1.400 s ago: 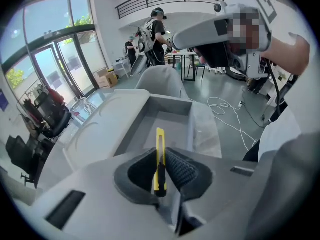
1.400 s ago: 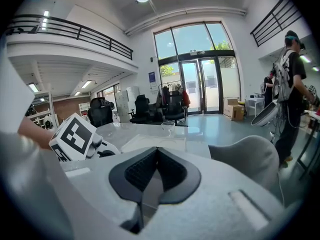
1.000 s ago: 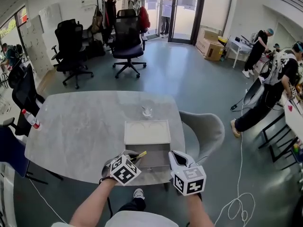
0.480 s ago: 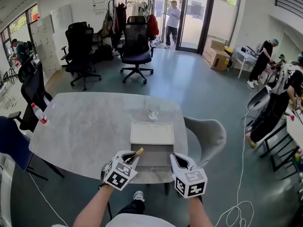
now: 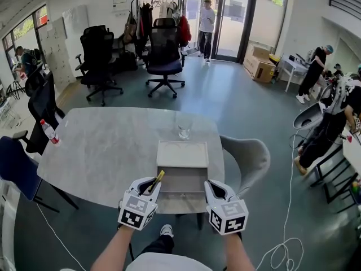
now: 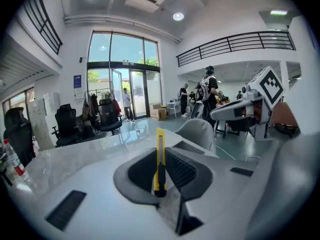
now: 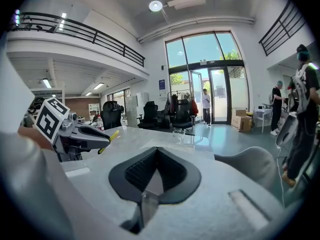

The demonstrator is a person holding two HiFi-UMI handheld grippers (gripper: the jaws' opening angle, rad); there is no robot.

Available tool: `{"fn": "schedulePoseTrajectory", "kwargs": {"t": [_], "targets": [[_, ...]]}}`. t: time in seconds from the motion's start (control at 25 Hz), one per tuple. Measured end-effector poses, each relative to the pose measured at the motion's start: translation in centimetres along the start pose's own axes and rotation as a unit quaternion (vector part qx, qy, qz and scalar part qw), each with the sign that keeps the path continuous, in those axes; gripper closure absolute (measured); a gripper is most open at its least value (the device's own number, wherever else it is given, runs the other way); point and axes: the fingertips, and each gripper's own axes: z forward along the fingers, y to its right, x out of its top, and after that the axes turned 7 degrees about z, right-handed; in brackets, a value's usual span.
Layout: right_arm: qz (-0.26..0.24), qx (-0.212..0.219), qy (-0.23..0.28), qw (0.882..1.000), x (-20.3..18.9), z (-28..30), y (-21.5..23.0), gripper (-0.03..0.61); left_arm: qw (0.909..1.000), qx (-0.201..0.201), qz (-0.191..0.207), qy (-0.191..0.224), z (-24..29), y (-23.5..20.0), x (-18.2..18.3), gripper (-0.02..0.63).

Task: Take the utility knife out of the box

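1. the left gripper (image 5: 151, 185) has its jaws clamped on the yellow utility knife (image 6: 160, 163), gripping near its butt so the body sticks forward and up
2. the knife hangs clear of the open box (image 5: 181, 180), above its near left corner, so the removal looks essentially done
3. the right gripper (image 7: 156, 170), jaws together on nothing, sits just beside the box's near right corner, probably to steady it
4. the bare table (image 5: 101, 145) to the left looks a likely spot for setting the knife down
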Motion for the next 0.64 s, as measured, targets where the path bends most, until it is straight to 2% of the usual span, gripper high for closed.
{"fn": "schedulePoseTrajectory", "kwargs": {"t": [0.64], "targets": [[0.001,0.0,-0.002,1.0,0.0,-0.09,-0.18,0.574,0.9999,-0.005,-0.011,-0.001,-0.17,0.25,-0.25,0.562]]}}
